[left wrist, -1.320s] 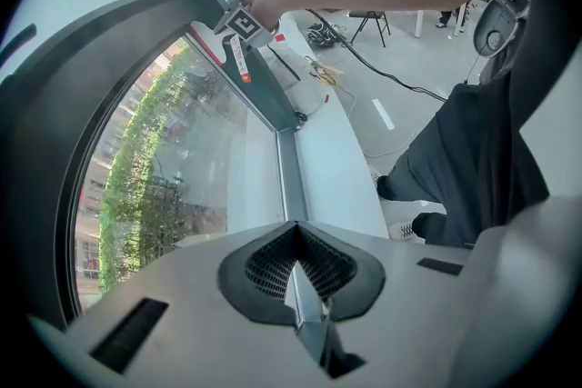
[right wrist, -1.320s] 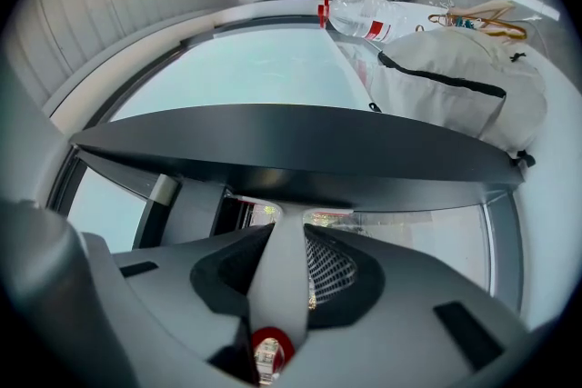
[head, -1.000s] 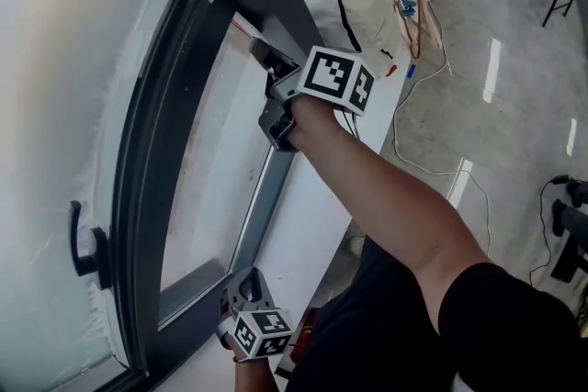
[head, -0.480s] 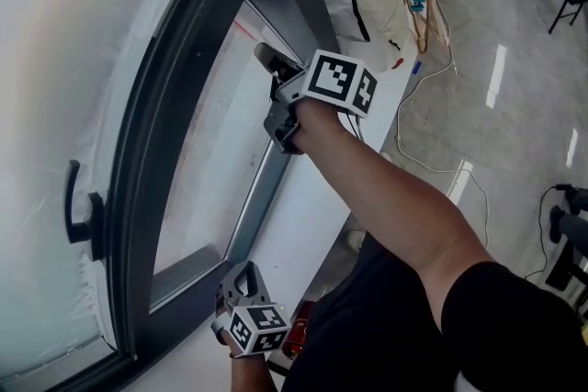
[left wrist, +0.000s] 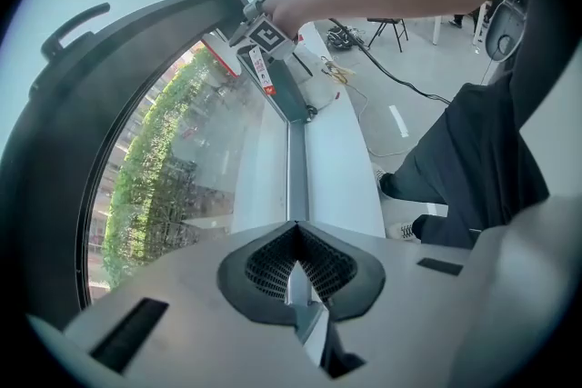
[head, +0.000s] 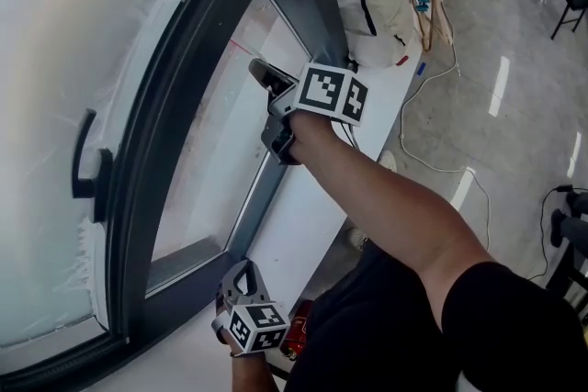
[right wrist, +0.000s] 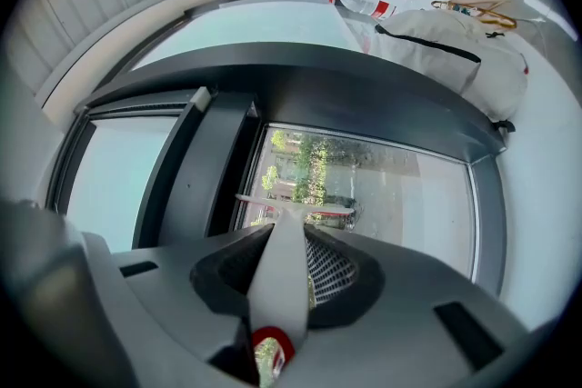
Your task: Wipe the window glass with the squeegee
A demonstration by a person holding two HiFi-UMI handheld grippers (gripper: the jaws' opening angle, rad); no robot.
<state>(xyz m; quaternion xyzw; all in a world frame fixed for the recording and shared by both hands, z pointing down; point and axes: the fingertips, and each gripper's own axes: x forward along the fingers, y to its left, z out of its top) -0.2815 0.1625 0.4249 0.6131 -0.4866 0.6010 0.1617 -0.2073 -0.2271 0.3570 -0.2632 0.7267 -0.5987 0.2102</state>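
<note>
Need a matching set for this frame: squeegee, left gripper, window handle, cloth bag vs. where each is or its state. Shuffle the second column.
1. squeegee
2. left gripper
3. window handle
4. cloth bag

A. shut, nothing in it
B. on the dark window frame
C. lying on the white ledge
D. clamped in the right gripper, blade toward the glass

Pairs: 1-D, 2-A, 3-B, 4-C
</note>
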